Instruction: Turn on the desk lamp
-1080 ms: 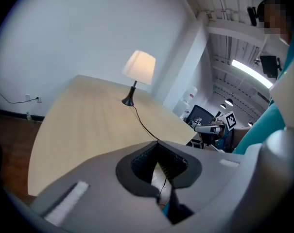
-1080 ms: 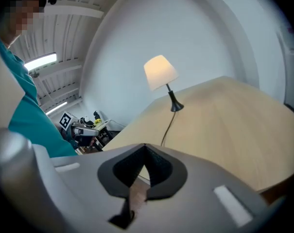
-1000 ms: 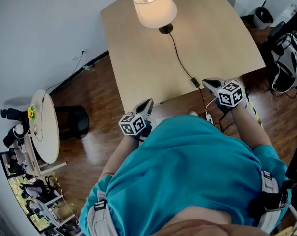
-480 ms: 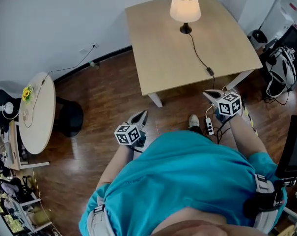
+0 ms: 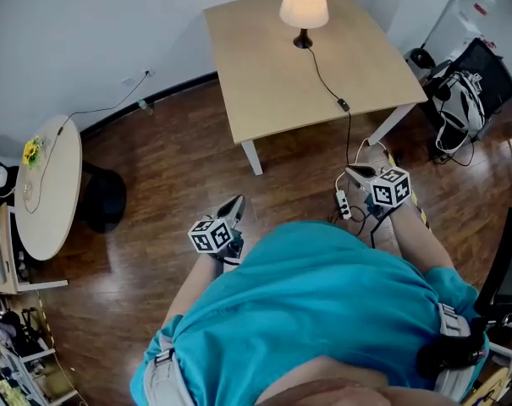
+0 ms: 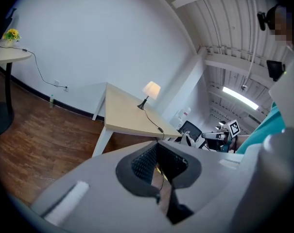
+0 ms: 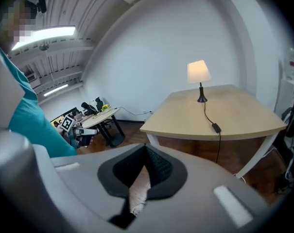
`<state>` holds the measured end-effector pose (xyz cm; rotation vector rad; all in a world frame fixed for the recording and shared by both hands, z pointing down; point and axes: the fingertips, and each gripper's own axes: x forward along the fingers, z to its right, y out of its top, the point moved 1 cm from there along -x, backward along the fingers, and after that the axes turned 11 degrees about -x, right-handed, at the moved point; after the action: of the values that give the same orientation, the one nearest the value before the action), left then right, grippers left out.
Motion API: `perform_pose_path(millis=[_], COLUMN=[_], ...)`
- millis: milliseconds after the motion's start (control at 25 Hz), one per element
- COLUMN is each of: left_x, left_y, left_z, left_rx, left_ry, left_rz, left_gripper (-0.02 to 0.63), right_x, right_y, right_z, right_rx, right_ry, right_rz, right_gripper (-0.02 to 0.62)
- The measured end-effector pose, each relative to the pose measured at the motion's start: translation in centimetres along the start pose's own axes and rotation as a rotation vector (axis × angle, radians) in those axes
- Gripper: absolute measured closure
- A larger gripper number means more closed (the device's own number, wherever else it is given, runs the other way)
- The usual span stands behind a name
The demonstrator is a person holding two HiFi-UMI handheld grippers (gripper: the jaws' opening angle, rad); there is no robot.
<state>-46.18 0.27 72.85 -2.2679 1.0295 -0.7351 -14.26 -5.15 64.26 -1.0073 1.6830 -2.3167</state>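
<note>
Desk lamp (image 5: 304,7) stands near the middle of the bench's (image 5: 264,83) far edge, shade glowing, so it looks already on. It is probably light and tippy with a soft shade, so don't grab the shade: pinch the small stiff inline switch (image 5: 344,105) on the limp cord by the bench's near right edge. The 2 claws, left claw (image 5: 236,203) and right claw (image 5: 355,174), are well apart from the bench, over the floor by the person's body, each narrow with pads nearly together and holding nothing.
</note>
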Motion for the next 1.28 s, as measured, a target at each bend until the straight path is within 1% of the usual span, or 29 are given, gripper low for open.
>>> perform_pose_path(millis=[120,280,400,480,560,640,720,800,880,1000,1080,1160,1280], left_x=[0.4,2.0,4.0,5.5,7.2,8.7,9.7,9.3,7.8,4.8,2.2,-0.9,-7.0], left_y=[-2.4,-6.7,-11.2,-14.9,-18.7,-21.8,-24.4,-26.6,-28.5,-30.6,-31.8,-32.2,-32.4], left_z=[3.2,8.1,13.4,17.0,19.9,23.1,26.0,28.1,28.9,27.8,27.0,26.8,26.7], left_rx=[0.033,0.086,0.111,0.107,0.1,0.103,0.135,0.198,0.241,0.229,0.222,0.232,0.257], left_ry=[-0.03,-0.032,-0.04,-0.037,-0.018,-0.007,-0.007,-0.011,-0.004,0.028,0.04,0.03,-0.017], left_rz=[-0.024,-0.053,-0.052,-0.05,-0.056,-0.066,-0.087,-0.107,-0.1,-0.053,-0.025,0.002,0.023], left_gripper=[0.604,0.604,0.604,0.604,0.603,0.604,0.603,0.604,0.604,0.603,0.603,0.603,0.603], right_x=[-2.8,-8.9,-14.8,-19.0,-22.6,-25.3,-27.2,-28.3,-28.8,-29.2,-29.5,-29.7,-29.3], right_y=[-0.6,-2.9,-6.4,-9.3,-12.1,-14.5,-16.2,-17.4,-18.7,-19.9,-20.8,-21.4,-21.3], right_z=[-0.5,-0.5,0.0,0.8,1.7,2.8,4.0,4.3,3.3,1.0,-1.5,-4.6,-10.4], right_rx=[-0.02,-0.049,-0.064,-0.053,-0.055,-0.083,-0.08,-0.065,-0.081,-0.108,-0.127,-0.146,-0.142], right_ry=[-0.005,0.004,0.016,0.028,0.047,0.072,0.092,0.113,0.139,0.164,0.176,0.178,0.149], right_rz=[0.028,0.081,0.112,0.12,0.114,0.095,0.093,0.11,0.125,0.153,0.16,0.152,0.143], right_gripper=[0.594,0.594,0.594,0.594,0.594,0.594,0.594,0.594,0.594,0.594,0.594,0.594,0.594])
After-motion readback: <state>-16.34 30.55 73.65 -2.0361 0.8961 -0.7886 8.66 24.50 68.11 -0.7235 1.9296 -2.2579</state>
